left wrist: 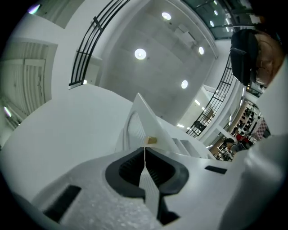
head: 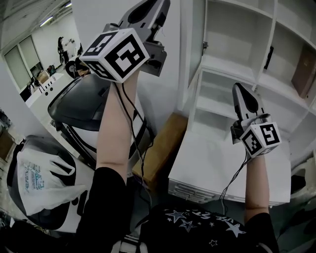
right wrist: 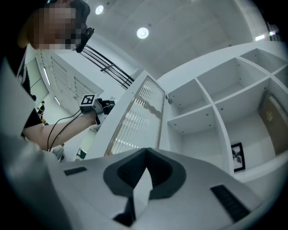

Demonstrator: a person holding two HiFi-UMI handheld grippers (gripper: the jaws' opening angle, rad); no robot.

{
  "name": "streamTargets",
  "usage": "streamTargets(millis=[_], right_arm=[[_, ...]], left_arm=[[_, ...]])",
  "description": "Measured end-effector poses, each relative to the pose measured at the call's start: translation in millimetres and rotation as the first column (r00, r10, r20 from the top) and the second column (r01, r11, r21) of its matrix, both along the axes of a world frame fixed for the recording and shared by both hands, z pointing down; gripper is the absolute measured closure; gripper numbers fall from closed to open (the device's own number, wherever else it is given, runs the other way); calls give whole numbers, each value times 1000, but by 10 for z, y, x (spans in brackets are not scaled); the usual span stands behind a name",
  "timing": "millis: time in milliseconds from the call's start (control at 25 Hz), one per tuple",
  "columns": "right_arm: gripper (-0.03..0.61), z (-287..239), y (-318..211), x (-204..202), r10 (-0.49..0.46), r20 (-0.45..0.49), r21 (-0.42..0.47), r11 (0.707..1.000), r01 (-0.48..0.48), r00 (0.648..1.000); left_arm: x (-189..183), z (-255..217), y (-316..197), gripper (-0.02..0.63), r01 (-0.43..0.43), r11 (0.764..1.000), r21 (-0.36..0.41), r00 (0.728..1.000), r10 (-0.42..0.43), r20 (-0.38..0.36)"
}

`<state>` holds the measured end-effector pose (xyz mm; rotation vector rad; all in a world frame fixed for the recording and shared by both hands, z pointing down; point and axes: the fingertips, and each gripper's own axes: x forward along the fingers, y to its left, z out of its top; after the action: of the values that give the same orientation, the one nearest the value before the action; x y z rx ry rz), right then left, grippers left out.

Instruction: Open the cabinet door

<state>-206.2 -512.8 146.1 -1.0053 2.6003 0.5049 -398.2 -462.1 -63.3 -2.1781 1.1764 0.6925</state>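
The white cabinet [head: 237,59] stands with open shelves showing. Its door [head: 194,54] with a ribbed glass panel [right wrist: 135,121] is swung out, edge toward me. My left gripper [head: 146,9] is raised high to the left of the door, shut with nothing between its fingers. In the left gripper view its closed tips [left wrist: 145,146] point at the door's edge [left wrist: 140,117], where a small tan knob [left wrist: 151,140] sits just past them. My right gripper [head: 245,98] is lower, in front of the shelves, shut and empty [right wrist: 146,164].
A framed picture [right wrist: 237,157] and a brown board [head: 302,74] rest on the shelves. A low white unit [head: 222,163] lies below the right gripper, a cardboard box [head: 165,148] beside it. A dark chair [head: 81,106] and a plastic bag [head: 39,178] are at left.
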Motion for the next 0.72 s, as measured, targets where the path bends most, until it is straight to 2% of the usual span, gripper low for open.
streamTargets(millis=[120, 240, 440, 640, 720], right_arm=[[572, 140, 11, 56, -12, -7, -31, 999, 12, 1000], [572, 303, 70, 99, -30, -22, -51, 998, 29, 999], [572, 431, 207, 315, -32, -2, -81, 996, 32, 999], [572, 593, 415, 644, -14, -20, -103, 995, 12, 1000], [572, 656, 496, 779, -8, -22, -116, 993, 5, 1000]], left_arm=[[-121, 316, -69, 600, 39, 998, -55, 998, -41, -44], [-193, 719, -64, 600, 119, 986, -115, 991, -124, -41], [-223, 1375, 62, 606, 254, 946, -199, 964, -264, -21], [-56, 1980, 282, 606, 335, 902, -271, 940, -340, 30], [14, 2196, 412, 606, 352, 887, -300, 932, -360, 29]])
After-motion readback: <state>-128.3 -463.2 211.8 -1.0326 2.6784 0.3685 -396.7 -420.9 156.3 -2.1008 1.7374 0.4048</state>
